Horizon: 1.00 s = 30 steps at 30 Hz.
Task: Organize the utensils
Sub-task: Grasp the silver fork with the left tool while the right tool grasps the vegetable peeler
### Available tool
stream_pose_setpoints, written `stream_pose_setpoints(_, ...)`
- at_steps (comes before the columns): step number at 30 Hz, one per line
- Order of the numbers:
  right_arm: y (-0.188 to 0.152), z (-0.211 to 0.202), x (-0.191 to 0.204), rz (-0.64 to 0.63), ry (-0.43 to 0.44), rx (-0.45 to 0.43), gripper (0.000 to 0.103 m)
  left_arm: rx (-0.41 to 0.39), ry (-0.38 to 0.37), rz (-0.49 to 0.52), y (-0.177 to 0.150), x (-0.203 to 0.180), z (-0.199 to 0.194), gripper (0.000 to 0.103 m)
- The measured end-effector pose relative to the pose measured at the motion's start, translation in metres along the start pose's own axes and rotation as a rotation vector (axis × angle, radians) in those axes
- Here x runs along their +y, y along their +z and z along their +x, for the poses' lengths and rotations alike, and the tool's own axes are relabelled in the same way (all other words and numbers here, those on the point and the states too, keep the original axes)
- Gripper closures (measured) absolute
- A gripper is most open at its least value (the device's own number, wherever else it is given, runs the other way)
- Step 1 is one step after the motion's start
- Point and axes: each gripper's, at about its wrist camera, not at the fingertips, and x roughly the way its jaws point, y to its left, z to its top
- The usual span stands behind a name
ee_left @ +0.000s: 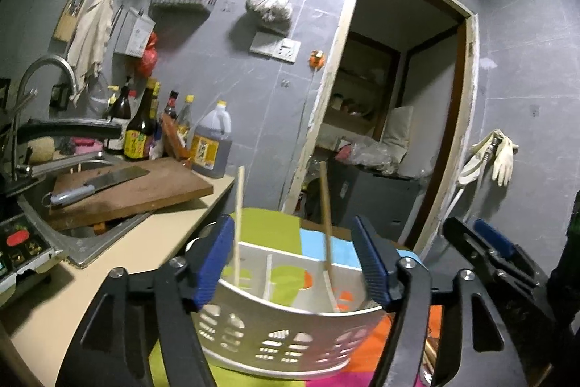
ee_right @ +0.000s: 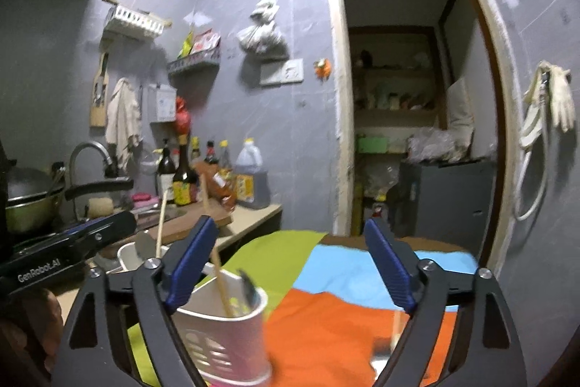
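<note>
A white perforated utensil holder [ee_left: 275, 336] stands on a cloth of green, blue and orange patches [ee_left: 268, 227]. Two wooden chopsticks stand in it, one at the left [ee_left: 237, 223] and one at the right [ee_left: 327, 227]. My left gripper [ee_left: 293, 263] is open, its blue pads on either side of the holder's rim, holding nothing. My right gripper [ee_right: 301, 263] is open and empty, above the cloth [ee_right: 326, 321] just right of the holder [ee_right: 224, 332]. The holder's chopsticks [ee_right: 221, 278] show there too. A pale stick-like item [ee_right: 397, 329] lies on the orange patch, blurred.
A counter at the left carries a wooden cutting board [ee_left: 145, 187] with a cleaver [ee_left: 98, 184], a sink [ee_left: 83, 231], and several sauce bottles [ee_left: 141, 129]. An open doorway [ee_left: 395, 118] is behind. The right gripper shows at the right edge of the left wrist view [ee_left: 485, 249].
</note>
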Motion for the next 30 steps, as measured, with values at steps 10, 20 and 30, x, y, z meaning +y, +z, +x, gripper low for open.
stream_pose_setpoints(10,0.015,-0.05,-0.056,0.008,-0.14,-0.049,0.0,-0.003,-0.096,0.036,0.0,-0.045,0.002,0.006)
stream_pose_setpoints(20,0.0,-0.065,-0.107,0.01,-0.264,0.034,0.0,0.08,-0.199,0.119,-0.021,-0.097,0.017,0.004)
stream_pose_setpoints(30,-0.04,-0.051,-0.143,0.04,-0.277,0.217,0.0,0.179,-0.232,0.151,-0.054,-0.128,0.034,0.004)
